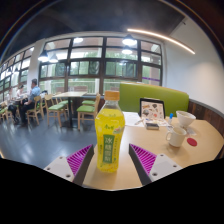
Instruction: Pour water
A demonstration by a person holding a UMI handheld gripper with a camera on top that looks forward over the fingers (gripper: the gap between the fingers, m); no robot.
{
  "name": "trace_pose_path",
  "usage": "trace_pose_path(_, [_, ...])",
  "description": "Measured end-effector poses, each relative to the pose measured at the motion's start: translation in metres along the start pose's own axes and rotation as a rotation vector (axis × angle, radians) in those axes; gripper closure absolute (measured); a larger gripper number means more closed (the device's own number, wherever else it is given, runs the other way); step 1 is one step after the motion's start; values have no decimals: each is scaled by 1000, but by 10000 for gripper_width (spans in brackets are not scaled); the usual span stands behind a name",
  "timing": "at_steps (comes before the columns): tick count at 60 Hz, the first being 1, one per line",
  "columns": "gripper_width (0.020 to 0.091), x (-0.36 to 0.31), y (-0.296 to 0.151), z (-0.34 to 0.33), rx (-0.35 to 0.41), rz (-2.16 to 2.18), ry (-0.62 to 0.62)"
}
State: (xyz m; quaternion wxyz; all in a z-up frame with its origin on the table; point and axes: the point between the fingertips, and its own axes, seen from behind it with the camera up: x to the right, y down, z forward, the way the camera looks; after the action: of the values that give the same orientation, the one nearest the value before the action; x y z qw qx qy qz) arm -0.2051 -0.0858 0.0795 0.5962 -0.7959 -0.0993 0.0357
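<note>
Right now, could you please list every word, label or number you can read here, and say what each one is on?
Bottle between the hand-held gripper's fingers: a label with vertical characters, too blurred to read.
Framed sign on the table: a picture, any text too small to read.
Nothing else legible.

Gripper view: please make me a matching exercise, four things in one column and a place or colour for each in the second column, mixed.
Things:
1. bottle
2. white cup
3. sofa
4. picture frame

Descriptions:
A. green, behind the table
B. yellow drink, orange cap, between the open fingers of the gripper
C. upright at the table's far edge
D. on the table, right of the bottle

Pairs: 1-B, 2-D, 3-A, 4-C
</note>
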Motion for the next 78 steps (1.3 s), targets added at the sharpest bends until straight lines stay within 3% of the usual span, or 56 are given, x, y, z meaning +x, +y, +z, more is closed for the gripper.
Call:
trace_pose_path(10, [320, -6, -10, 48, -6, -13, 59])
trace_pose_path(14, [676, -11, -13, 59, -9, -16, 54])
trace_pose_path(25, [827, -24, -20, 71, 38, -115, 11])
trace_pose_path(42, [828, 2, -18, 88, 17, -51, -38])
trace_pose_path(49, [828, 25, -41, 100, 21, 146, -92])
trace_pose_path(55, [830, 53, -82, 88, 52, 481, -130])
trace_pose_path(61, [830, 107, -104, 114, 125, 886, -200])
trace_pose_path(66, [829, 137, -119, 99, 141, 1254, -256])
trace_pose_path(68, [830, 158, -110, 125, 152, 1385, -298])
trace_pose_path(71, [830, 157, -114, 112, 147, 1583, -315])
trace_pose_path(73, [831, 175, -105, 145, 148, 1658, -363])
trace_pose_path(78, [828, 180, -102, 129, 142, 1839, -389])
